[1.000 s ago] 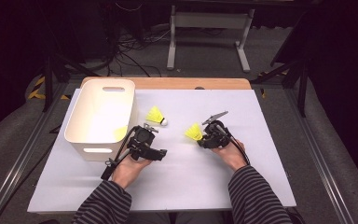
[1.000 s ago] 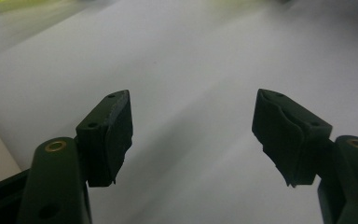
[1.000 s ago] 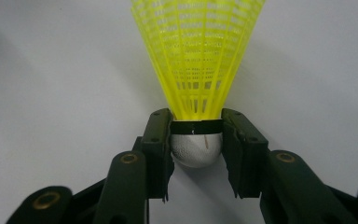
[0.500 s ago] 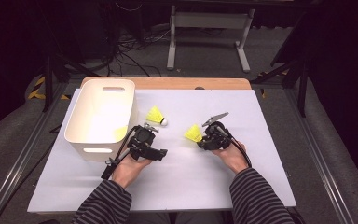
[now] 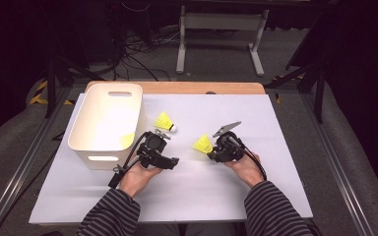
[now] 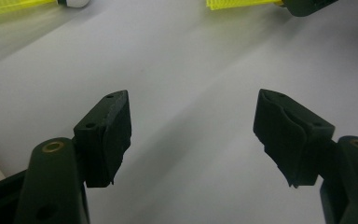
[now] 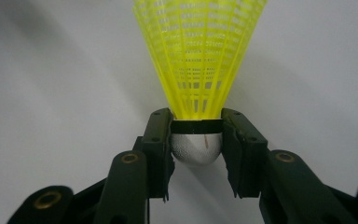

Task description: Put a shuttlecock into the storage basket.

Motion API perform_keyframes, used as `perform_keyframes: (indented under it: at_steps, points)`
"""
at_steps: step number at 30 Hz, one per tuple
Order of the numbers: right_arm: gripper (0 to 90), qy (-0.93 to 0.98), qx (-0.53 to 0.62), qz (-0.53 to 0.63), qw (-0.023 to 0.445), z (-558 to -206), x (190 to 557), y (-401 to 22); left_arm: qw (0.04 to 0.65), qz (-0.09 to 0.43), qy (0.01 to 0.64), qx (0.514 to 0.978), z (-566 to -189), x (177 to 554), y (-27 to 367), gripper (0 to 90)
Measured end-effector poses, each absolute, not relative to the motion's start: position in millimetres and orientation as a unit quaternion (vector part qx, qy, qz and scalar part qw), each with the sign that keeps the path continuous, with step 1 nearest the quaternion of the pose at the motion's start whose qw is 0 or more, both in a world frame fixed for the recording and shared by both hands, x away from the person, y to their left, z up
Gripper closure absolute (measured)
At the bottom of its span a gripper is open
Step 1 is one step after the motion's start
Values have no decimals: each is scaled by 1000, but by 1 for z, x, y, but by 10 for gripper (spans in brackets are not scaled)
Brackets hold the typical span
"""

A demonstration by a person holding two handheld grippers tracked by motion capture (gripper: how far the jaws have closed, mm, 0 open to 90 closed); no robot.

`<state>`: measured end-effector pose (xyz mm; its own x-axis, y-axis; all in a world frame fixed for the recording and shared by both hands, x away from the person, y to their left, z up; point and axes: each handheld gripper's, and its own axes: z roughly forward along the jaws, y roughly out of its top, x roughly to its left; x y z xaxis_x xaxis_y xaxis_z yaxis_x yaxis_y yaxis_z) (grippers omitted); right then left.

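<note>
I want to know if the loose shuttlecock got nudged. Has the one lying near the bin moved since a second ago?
No. The loose shuttlecock lies in the same spot beside the white bin, its white tip pointing away from the bin as before.

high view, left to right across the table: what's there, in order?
White bin → left gripper, jaws open → yellow shuttlecock gripped by its cork → right gripper shut on it. The loose shuttlecock lies farther back, above the left gripper, so its place is unclear.
</note>
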<state>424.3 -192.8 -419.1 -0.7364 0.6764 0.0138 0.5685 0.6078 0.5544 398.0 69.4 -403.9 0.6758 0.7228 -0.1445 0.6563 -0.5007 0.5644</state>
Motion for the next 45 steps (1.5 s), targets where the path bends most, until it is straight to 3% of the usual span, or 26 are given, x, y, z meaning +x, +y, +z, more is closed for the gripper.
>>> perform_keyframes:
  at_steps: [45]
  points:
    - [644, 912, 287, 286, 68, -421, 396, -163, 304, 35, 373, 876, -400, 396, 61, 308]
